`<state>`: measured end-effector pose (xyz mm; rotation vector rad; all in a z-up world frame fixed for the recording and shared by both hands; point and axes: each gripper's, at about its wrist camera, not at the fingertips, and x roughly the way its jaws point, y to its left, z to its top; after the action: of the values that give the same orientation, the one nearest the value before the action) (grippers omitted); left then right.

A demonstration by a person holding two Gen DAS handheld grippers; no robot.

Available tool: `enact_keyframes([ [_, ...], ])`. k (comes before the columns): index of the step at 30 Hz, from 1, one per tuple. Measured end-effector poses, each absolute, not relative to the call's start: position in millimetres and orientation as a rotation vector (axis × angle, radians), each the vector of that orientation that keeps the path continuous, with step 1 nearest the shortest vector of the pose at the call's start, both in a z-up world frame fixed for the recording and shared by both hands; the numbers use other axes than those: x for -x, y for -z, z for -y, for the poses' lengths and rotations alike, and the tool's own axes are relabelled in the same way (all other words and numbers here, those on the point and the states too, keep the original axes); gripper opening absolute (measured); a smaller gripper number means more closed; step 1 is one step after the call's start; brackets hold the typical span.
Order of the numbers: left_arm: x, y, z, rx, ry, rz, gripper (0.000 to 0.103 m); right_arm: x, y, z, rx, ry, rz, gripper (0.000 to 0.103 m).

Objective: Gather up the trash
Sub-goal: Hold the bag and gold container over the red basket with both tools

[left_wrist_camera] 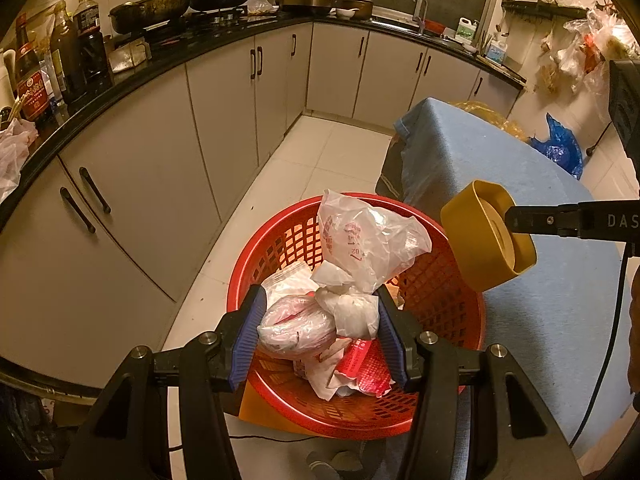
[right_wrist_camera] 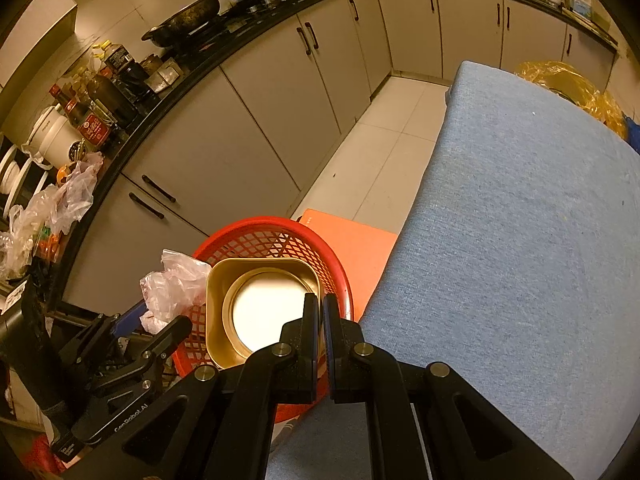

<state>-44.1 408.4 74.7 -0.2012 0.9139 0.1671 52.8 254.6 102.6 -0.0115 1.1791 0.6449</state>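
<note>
A red mesh basket (left_wrist_camera: 436, 304) stands on the floor beside the blue-covered table; it also shows in the right wrist view (right_wrist_camera: 280, 240). My left gripper (left_wrist_camera: 320, 320) is shut on a bundle of white and pink plastic bags (left_wrist_camera: 360, 264), held over the basket. More wrappers (left_wrist_camera: 356, 372) lie inside the basket. My right gripper (right_wrist_camera: 320, 300) is shut on the rim of a gold square tin (right_wrist_camera: 260, 304), held over the basket's edge. The tin (left_wrist_camera: 480, 236) and the right gripper (left_wrist_camera: 516, 220) also show in the left wrist view.
A table with a blue cloth (right_wrist_camera: 520, 240) fills the right side. Grey cabinets (left_wrist_camera: 160, 160) under a black counter with pans and bottles run along the left and back. An orange board (right_wrist_camera: 356, 248) lies under the basket. A blue bag (left_wrist_camera: 560, 148) sits behind the table.
</note>
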Motion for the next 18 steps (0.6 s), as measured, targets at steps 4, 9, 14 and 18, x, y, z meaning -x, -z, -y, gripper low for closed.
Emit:
enact_keyframes([
  [4, 44.2, -73.7, -408.0, 0.202, -0.17, -0.915, 0.053, -53.2, -101.7, -254.2, 0.011, -0.646, -1.181, 0.003],
  [9, 43.4, -72.3, -409.5, 0.2, -0.172, -0.916, 0.053, -52.4, -100.4, -253.2, 0.008, -0.643, -1.183, 0.003],
  [14, 41.3, -71.6, -411.2, 0.199, -0.173, -0.918, 0.053, -51.9, -97.7, -251.5, 0.004, -0.643, -1.188, 0.003],
  [18, 39.0, -71.3, -411.6, 0.201, -0.174, -0.919, 0.053, -52.2, -96.9, -250.6, 0.003, -0.642, -1.19, 0.003],
])
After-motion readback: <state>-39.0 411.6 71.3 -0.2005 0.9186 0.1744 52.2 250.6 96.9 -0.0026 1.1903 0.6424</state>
